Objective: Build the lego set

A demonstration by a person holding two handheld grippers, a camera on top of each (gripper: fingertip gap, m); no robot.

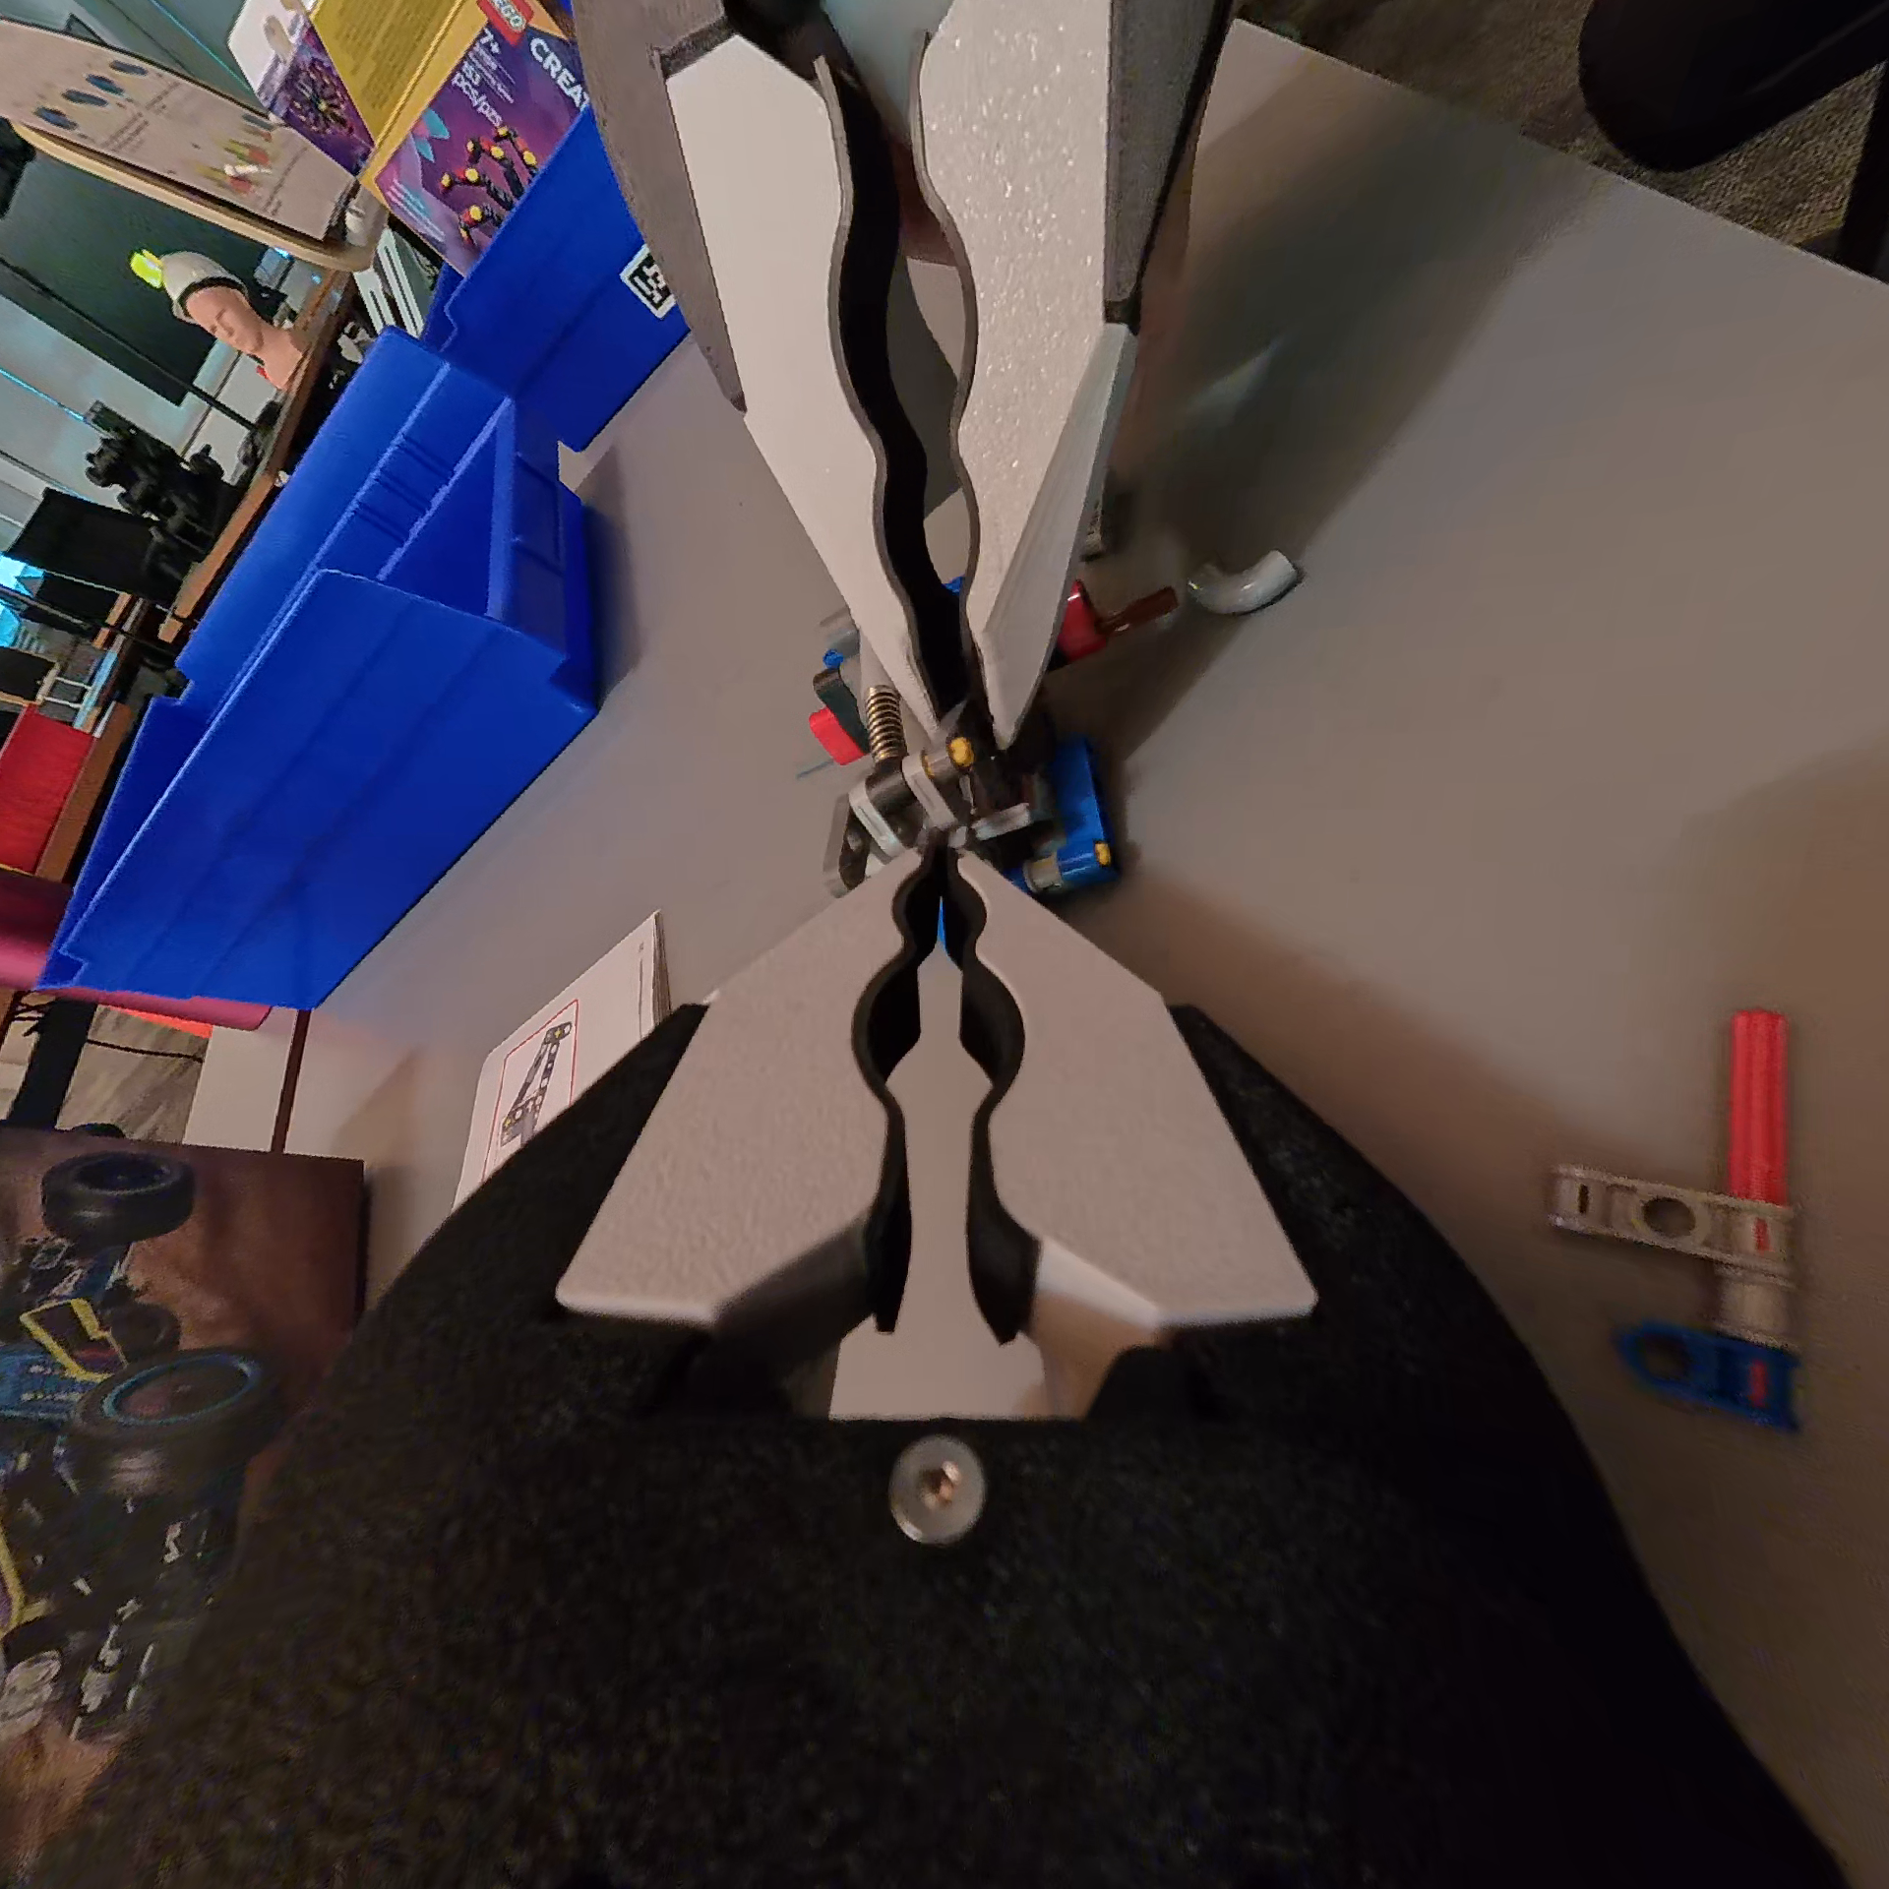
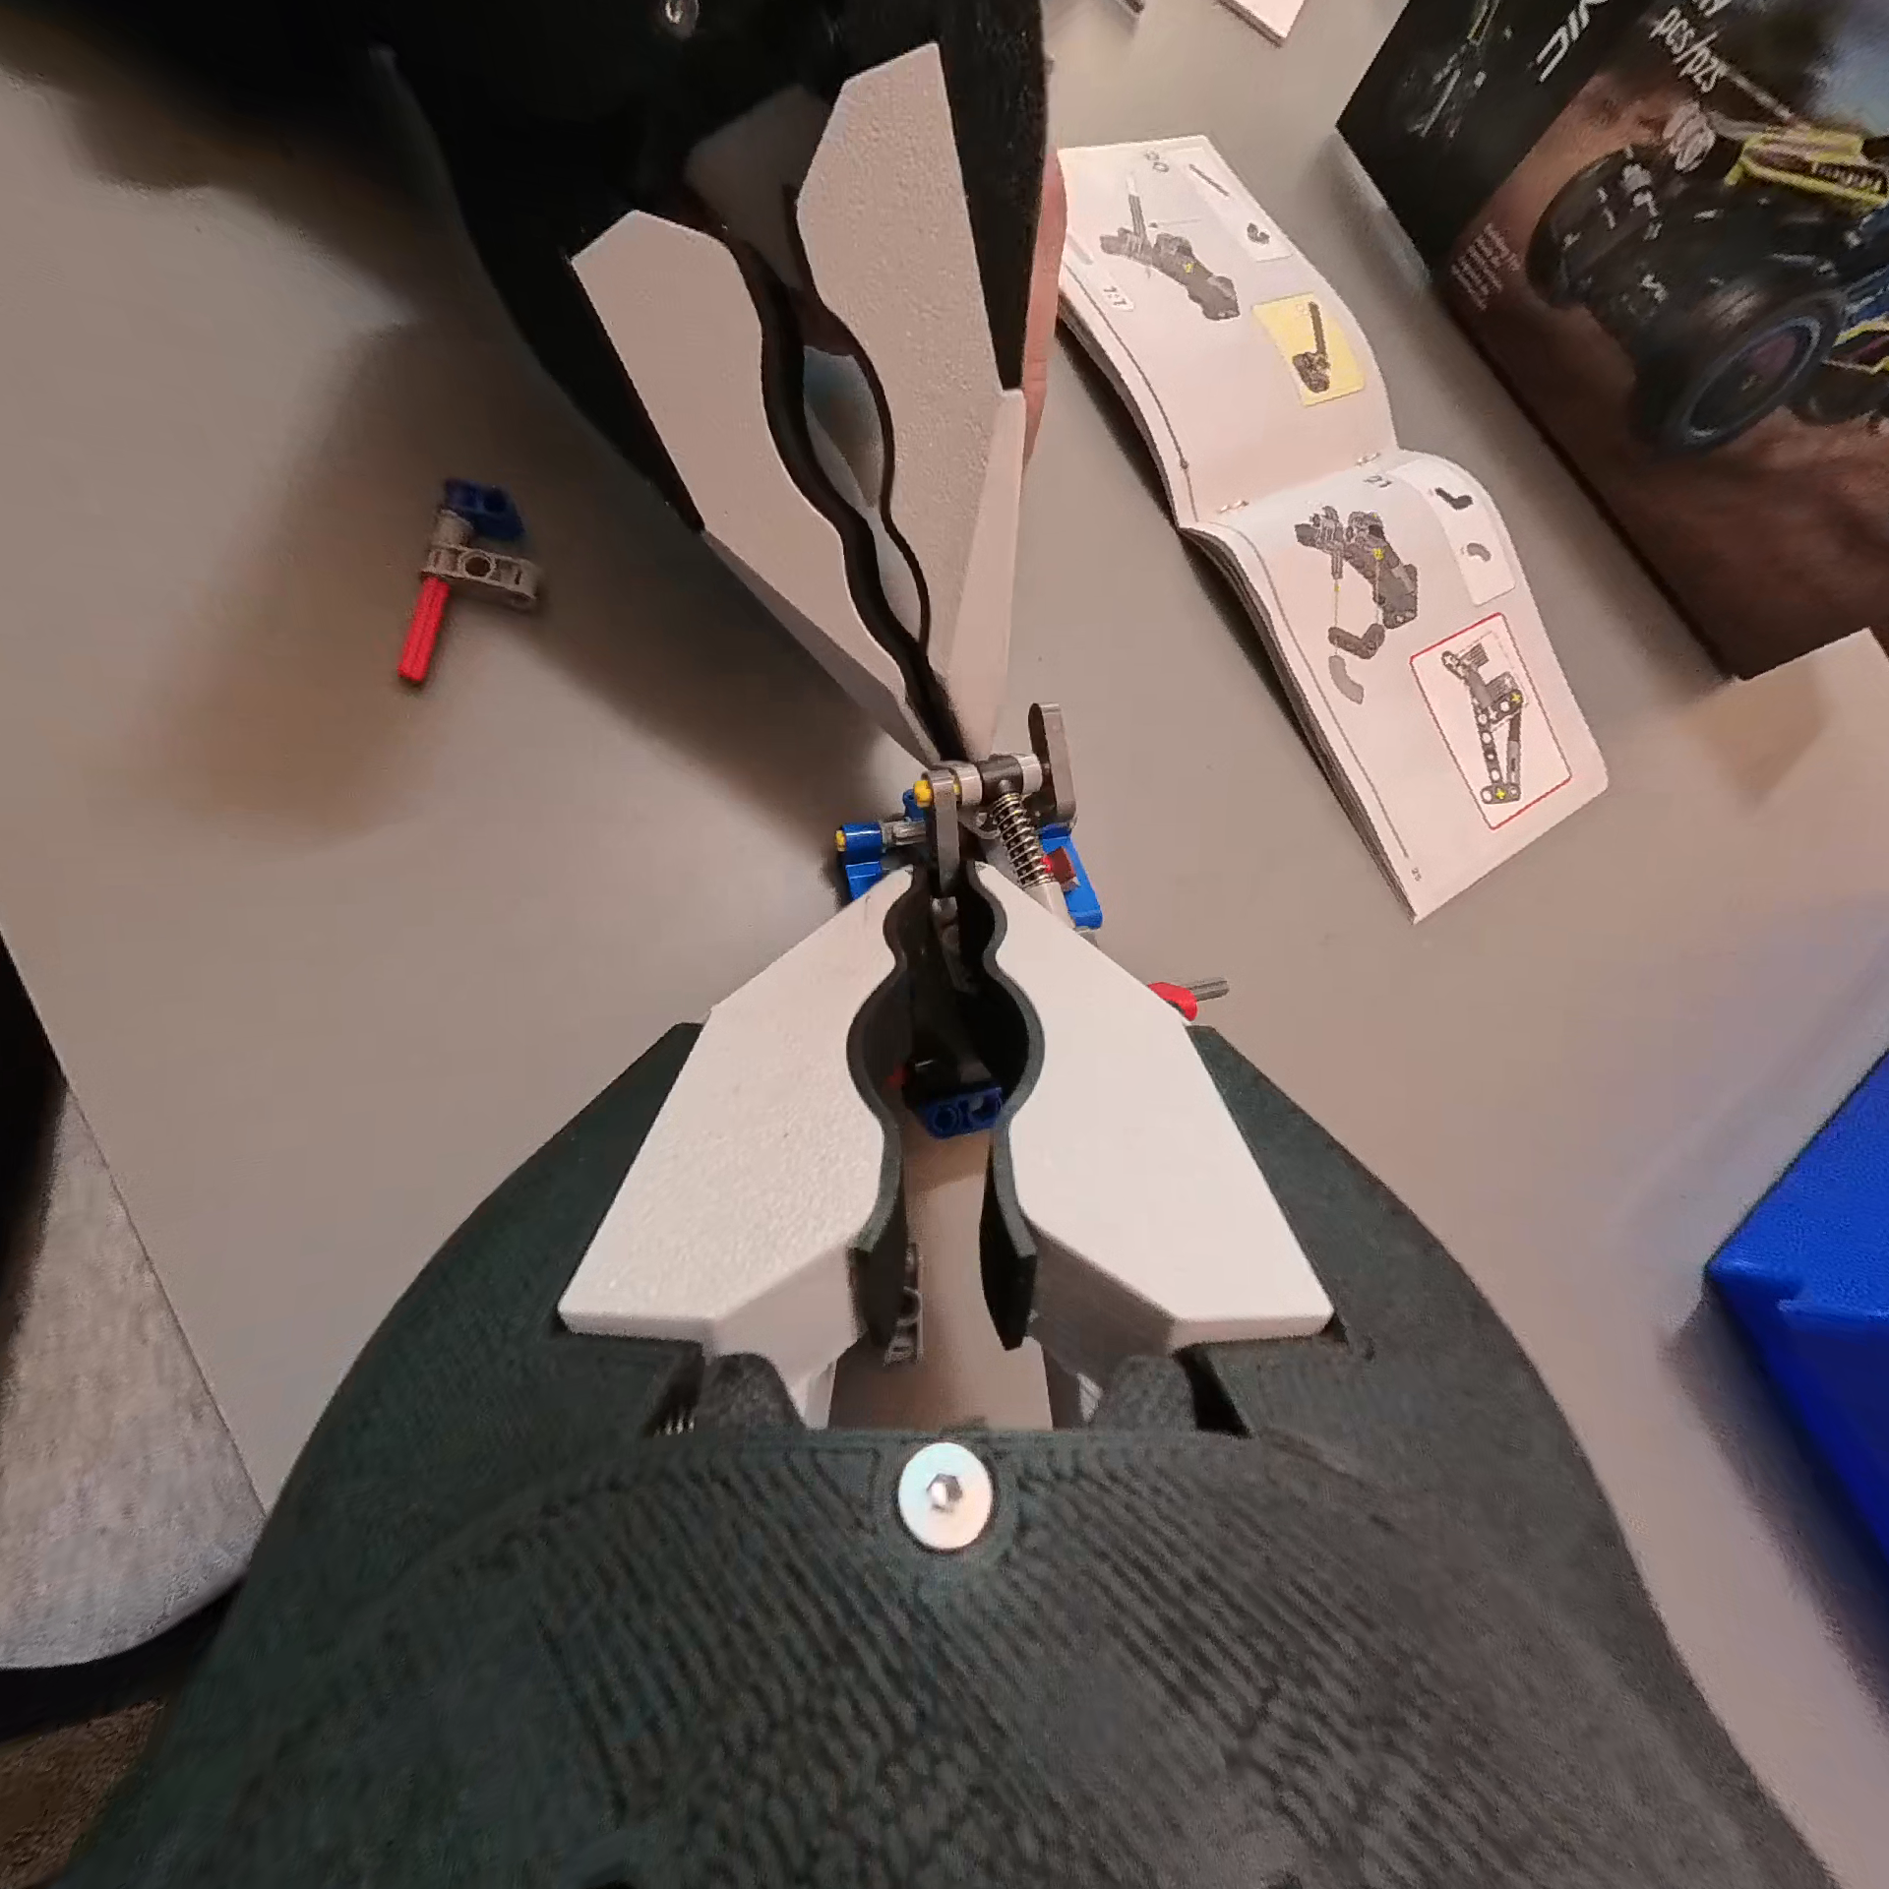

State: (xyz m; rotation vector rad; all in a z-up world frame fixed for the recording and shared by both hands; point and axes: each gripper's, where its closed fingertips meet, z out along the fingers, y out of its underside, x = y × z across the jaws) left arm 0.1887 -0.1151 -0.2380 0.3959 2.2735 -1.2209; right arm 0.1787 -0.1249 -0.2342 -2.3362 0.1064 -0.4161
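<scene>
Both grippers, left (image 1: pixel 935 854) and right (image 2: pixel 946 879), meet tip-to-tip, clenched on the toy assembly (image 2: pixel 997 808) between us, spring axis tilted.

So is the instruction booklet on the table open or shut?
Open: the booklet lies spread on the grey table, two illustrated pages facing up, spine crease between them.

2 hand-held grippers (image 1: pixel 935 869), 1 brick assembly (image 1: pixel 920 792), 1 booklet (image 2: pixel 1380 572), 3 blue bins (image 1: pixel 337 777)

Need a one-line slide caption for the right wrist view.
Right gripper clamps a grey beam of a blue-and-grey brick assembly with coil spring; the left gripper meets it from above, beside an open instruction booklet.
</scene>
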